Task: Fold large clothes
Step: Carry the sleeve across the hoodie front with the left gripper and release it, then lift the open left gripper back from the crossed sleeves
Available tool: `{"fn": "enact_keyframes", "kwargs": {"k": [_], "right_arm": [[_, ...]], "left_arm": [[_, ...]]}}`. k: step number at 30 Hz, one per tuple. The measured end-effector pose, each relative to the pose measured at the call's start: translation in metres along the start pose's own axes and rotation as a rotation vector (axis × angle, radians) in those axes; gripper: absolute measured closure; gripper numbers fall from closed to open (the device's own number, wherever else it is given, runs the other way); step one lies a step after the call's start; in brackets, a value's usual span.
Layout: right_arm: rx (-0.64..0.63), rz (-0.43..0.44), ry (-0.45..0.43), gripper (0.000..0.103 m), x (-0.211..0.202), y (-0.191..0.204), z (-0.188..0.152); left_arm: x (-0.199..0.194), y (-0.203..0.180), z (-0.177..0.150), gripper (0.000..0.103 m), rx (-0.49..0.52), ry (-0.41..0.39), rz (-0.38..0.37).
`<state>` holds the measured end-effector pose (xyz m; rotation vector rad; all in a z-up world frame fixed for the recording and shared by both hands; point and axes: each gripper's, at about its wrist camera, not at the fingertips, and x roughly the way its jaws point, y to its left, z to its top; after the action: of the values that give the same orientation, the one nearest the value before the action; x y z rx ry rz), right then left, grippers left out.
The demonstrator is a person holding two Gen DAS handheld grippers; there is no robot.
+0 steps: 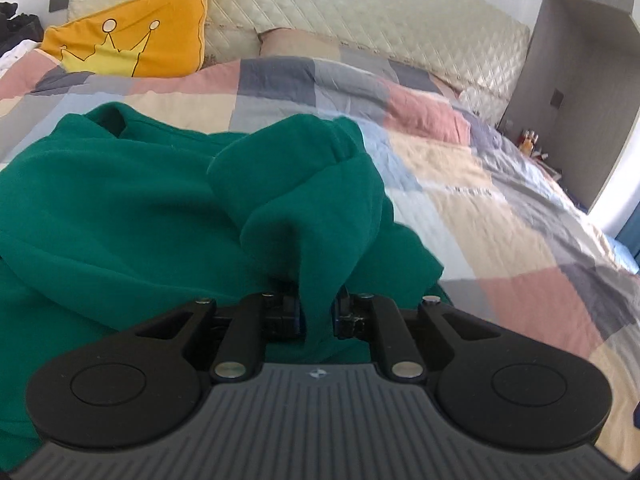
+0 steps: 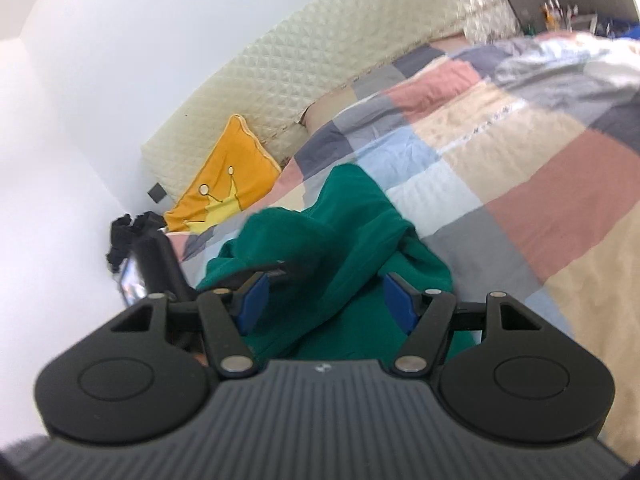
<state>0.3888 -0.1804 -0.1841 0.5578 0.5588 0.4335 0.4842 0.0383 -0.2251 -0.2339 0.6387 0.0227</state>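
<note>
Covering the bed, a patchwork quilt (image 1: 460,200) meets a cream quilted headboard (image 1: 340,8) and orange crown pillow (image 1: 132,40). Green garment (image 1: 120,208) lies bunched on it; left gripper (image 1: 318,312) pinches a fold, right gripper (image 2: 326,296) stands spread around cloth.

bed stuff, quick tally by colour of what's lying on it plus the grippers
green garment: 1
yellow crown pillow: 1
beige pillow: 1
patchwork quilt: 1
left gripper: 1, shut on the green garment
right gripper: 1, jaws apart around the fabric
total: 6
</note>
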Motion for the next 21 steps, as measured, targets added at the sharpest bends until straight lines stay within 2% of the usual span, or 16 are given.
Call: {"fn": "enact_keyframes", "kwargs": {"k": [3,4,6,13,17,21], "right_arm": [[0.021,0.001,0.001,0.036,0.001,-0.005,-0.002],[0.036,0.006,0.011,0.036,0.003,-0.007,-0.003],[0.057,0.019,0.026,0.036,0.004,-0.008,-0.004],[-0.006,0.017,0.006,0.036,-0.006,0.007,-0.009],[-0.062,0.003,0.020,0.036,-0.006,0.016,-0.014],[-0.124,-0.013,0.037,0.036,-0.003,0.026,-0.019]], "left_arm": [[-0.004,0.005,0.002,0.078,-0.016,0.008,-0.014],[-0.007,0.005,0.004,0.067,-0.020,0.013,-0.022],[-0.021,0.009,0.009,0.052,-0.030,0.024,-0.059],[-0.090,0.025,0.021,0.048,-0.076,-0.037,-0.135],[-0.132,0.039,0.024,0.048,-0.099,-0.073,-0.101],[-0.170,0.046,0.019,0.048,-0.041,-0.115,-0.053]]}}
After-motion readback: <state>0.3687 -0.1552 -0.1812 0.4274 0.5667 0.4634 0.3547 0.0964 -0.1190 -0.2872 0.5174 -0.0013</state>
